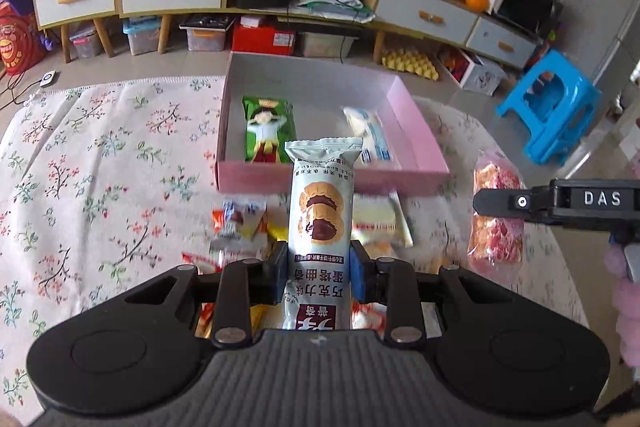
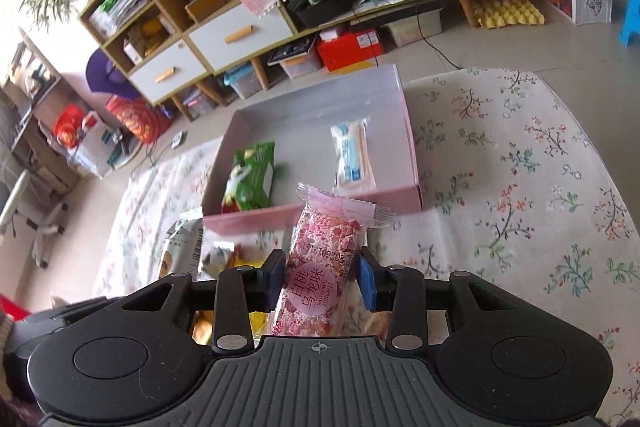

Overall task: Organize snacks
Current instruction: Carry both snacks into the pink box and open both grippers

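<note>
Left gripper [image 1: 319, 273] is clamped on a pale-blue chocolate-biscuit packet [image 1: 322, 215]; right gripper [image 2: 323, 277] is clamped on a pink speckled snack bar [image 2: 326, 259]. Both are aimed at the shallow pink cardboard box [image 1: 336, 183] at twelve o'clock, probably for boxing; loose snacks [image 1: 244, 221] remain below.

Glossy plastic snack wrappers [image 1: 320, 211], matt pink card box [image 1: 332, 183], floral cloth tblcloth [image 1: 100, 167].
</note>
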Demonstrator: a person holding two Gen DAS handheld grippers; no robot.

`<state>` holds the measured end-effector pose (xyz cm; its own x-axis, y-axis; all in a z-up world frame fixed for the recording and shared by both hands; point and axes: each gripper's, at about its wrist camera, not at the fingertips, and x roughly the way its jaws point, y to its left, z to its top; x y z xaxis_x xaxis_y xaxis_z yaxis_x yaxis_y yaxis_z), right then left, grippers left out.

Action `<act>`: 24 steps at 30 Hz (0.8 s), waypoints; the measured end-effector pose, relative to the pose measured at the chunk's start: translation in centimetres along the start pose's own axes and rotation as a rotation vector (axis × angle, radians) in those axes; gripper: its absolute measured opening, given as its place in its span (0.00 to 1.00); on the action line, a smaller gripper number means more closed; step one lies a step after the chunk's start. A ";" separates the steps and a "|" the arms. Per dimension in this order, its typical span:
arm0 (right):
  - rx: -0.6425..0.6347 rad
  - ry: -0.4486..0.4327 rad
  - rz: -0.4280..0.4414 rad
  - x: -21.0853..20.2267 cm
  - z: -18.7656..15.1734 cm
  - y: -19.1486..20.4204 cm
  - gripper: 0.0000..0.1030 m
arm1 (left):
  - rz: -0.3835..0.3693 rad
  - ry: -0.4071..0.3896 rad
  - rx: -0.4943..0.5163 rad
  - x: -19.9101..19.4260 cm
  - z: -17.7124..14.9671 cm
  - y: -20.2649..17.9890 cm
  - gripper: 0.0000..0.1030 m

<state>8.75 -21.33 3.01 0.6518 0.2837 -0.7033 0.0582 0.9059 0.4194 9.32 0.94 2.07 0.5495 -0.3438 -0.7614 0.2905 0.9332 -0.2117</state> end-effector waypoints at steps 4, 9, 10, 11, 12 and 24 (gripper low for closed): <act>0.031 -0.010 0.008 0.4 0.9 -0.1 0.36 | 0.005 -0.004 -0.077 0.9 0.6 0.5 0.27; 0.047 -0.026 0.014 1.1 2.2 -0.4 0.36 | 0.011 0.017 -0.126 2.0 1.3 1.2 0.27; 0.059 -0.026 0.016 1.4 2.6 -0.6 0.36 | 0.013 0.022 -0.133 2.3 1.6 1.4 0.27; 0.071 -0.026 0.020 1.7 3.0 -0.9 0.36 | 0.012 0.026 -0.142 2.6 2.0 1.7 0.27; 0.081 -0.027 0.023 2.1 3.5 -1.1 0.36 | 0.010 0.026 -0.152 2.7 2.3 1.8 0.27; 0.056 -0.074 0.011 6.6 7.5 -2.9 0.36 | -0.049 -0.007 -0.175 7.2 7.0 1.3 0.27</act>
<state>18.57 -24.39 1.45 0.7066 0.2678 -0.6550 0.0913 0.8834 0.4596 19.07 -1.08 0.62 0.5434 -0.3899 -0.7435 0.1771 0.9189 -0.3525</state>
